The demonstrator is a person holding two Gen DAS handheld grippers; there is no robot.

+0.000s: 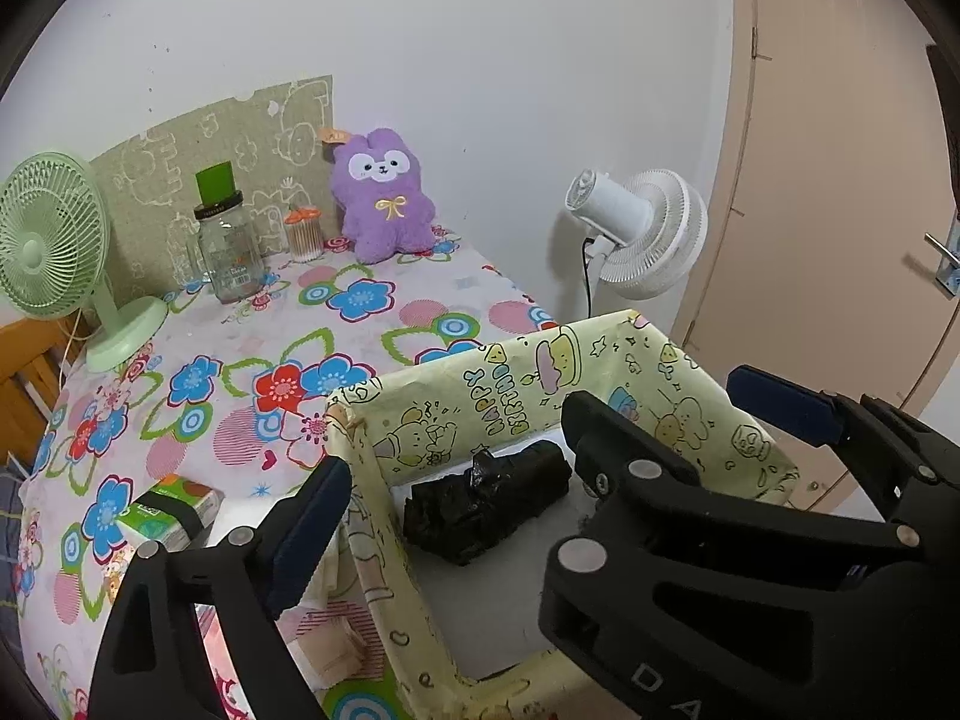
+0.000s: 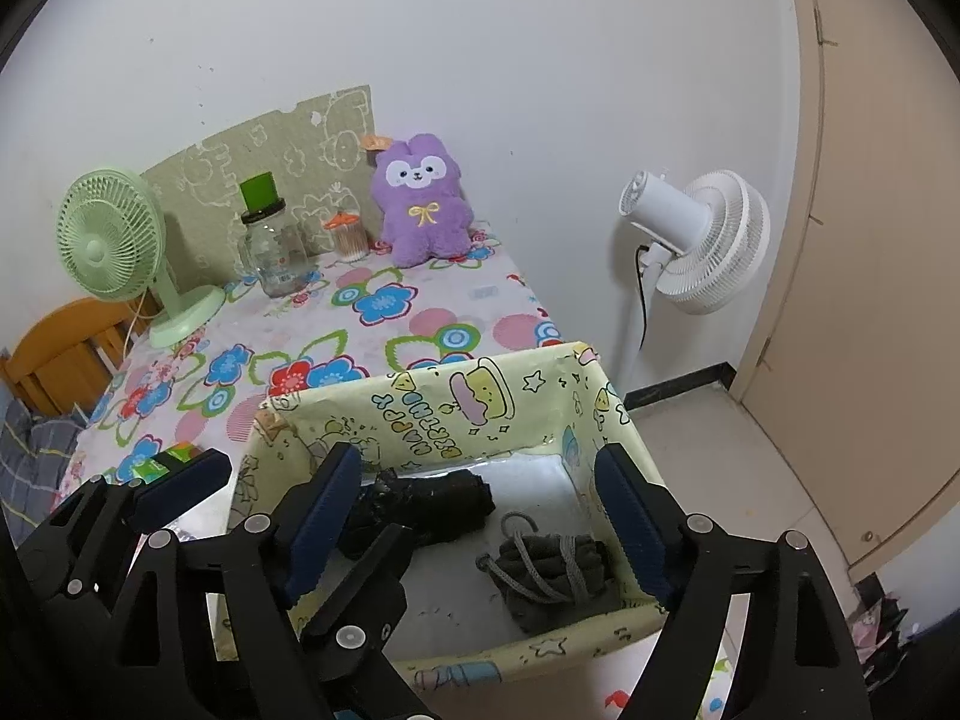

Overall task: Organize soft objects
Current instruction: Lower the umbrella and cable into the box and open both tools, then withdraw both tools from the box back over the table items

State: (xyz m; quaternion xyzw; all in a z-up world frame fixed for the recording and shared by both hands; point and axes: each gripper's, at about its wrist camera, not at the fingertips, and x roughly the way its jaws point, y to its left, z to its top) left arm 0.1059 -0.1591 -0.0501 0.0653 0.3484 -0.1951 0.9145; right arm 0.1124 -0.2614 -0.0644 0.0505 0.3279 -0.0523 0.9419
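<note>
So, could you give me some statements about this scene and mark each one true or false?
1. The purple plush sits inside the box. False: it is on the table by the wall.
2. A grey bundle lies in the box. True.
3. The right hand-held gripper is shut on the bundle. False: it is open, holding nothing.
4. A green fan stands on the table. True.
5. The left hand-held gripper is open. True.

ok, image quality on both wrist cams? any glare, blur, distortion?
Left wrist: sharp, even light, strong fisheye bending of the door, black vignette corners. Right wrist: same bending, glare patch on the box floor at its far wall; no motion blur.
</note>
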